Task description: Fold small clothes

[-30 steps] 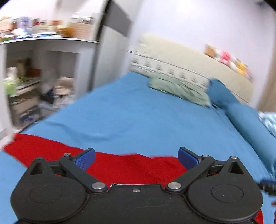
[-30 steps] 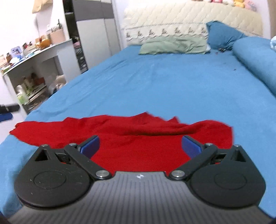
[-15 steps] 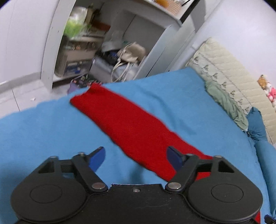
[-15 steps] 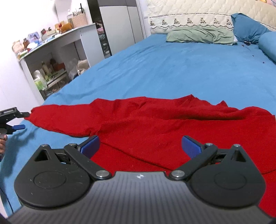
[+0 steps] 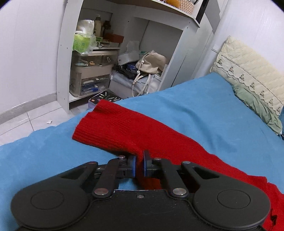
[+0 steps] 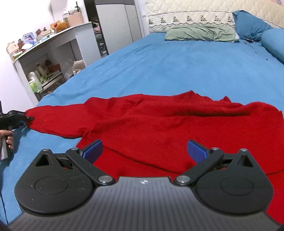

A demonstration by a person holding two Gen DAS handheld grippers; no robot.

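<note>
A red knit sweater [image 6: 159, 124] lies spread on the blue bed [image 6: 177, 67]. Its left sleeve [image 5: 124, 129] stretches toward the bed's left edge. My left gripper [image 5: 139, 165] is shut on the near edge of that sleeve, a little back from the cuff [image 5: 88, 122]. It also shows in the right wrist view [image 6: 26, 118], pinching the sleeve end. My right gripper [image 6: 143, 151] is open and empty, hovering over the sweater's body near its lower hem.
A white shelf unit [image 5: 110, 53] with boxes, bottles and a bag stands by the bed's left edge, over tiled floor [image 5: 26, 120]. A green pillow [image 6: 200, 33], blue pillows [image 6: 252, 24] and a cream headboard [image 6: 195, 12] lie at the far end.
My left gripper swung left to the sleeve and closed on its edge. My right gripper moved in closer over the sweater's body and stayed open.
</note>
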